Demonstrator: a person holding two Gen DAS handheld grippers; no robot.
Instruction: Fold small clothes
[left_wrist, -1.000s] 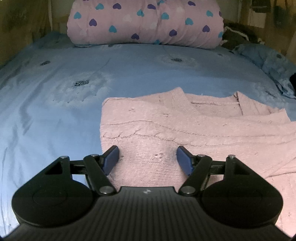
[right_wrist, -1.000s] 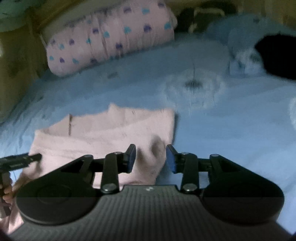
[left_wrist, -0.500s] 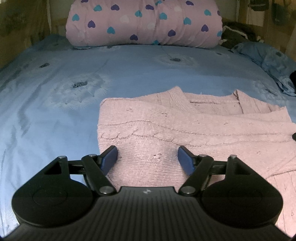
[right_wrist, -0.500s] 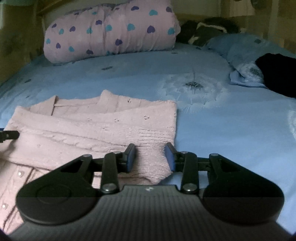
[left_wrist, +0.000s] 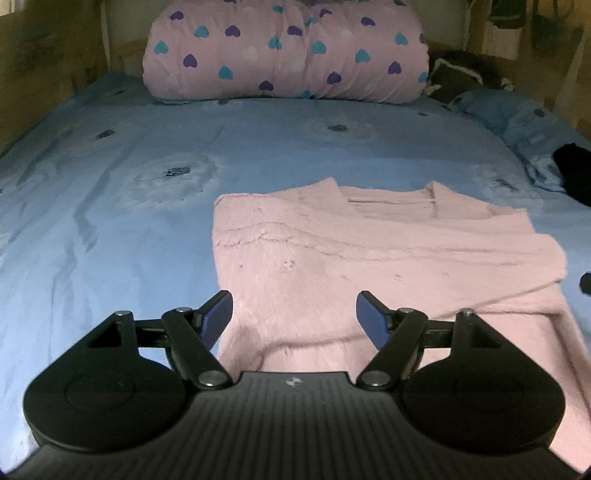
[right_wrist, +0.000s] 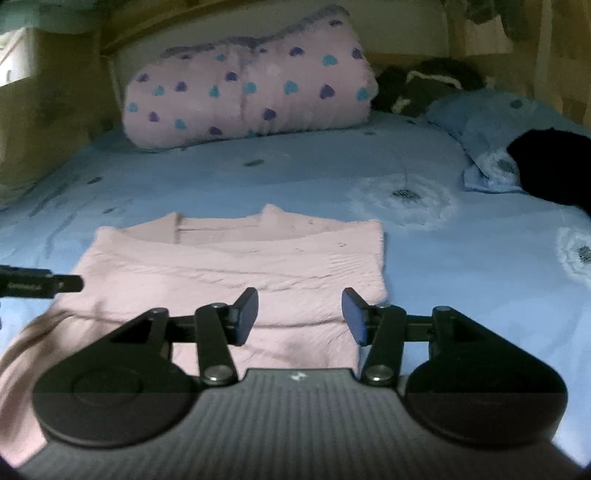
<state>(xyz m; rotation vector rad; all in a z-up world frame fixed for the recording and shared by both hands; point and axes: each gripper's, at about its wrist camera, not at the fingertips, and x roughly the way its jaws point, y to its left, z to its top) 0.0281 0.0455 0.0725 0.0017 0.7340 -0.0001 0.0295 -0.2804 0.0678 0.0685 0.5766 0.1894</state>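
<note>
A pink knitted cardigan (left_wrist: 362, 254) lies flat on the blue bed sheet (left_wrist: 110, 221), its sleeves folded across the chest and the collar toward the far end. My left gripper (left_wrist: 294, 317) hovers over its near left part, open, with nothing between the blue pads. In the right wrist view the same cardigan (right_wrist: 258, 266) lies ahead, and my right gripper (right_wrist: 300, 315) hangs above its near right part, jaws opening and empty. The left gripper's black tip (right_wrist: 40, 284) pokes in from the left edge.
A pink rolled duvet with hearts (left_wrist: 284, 51) lies across the head of the bed. A blue pillow (right_wrist: 491, 122) and a black garment (right_wrist: 554, 166) sit at the right side. Dark clothing (right_wrist: 424, 88) is piled at the back right. A wooden wall (left_wrist: 44, 66) runs along the left.
Both grippers have drawn back and risen from the cardigan, so more of it shows. The right gripper's jaws have spread wider. The cardigan's right corner, pinched a second ago, now lies flat.
</note>
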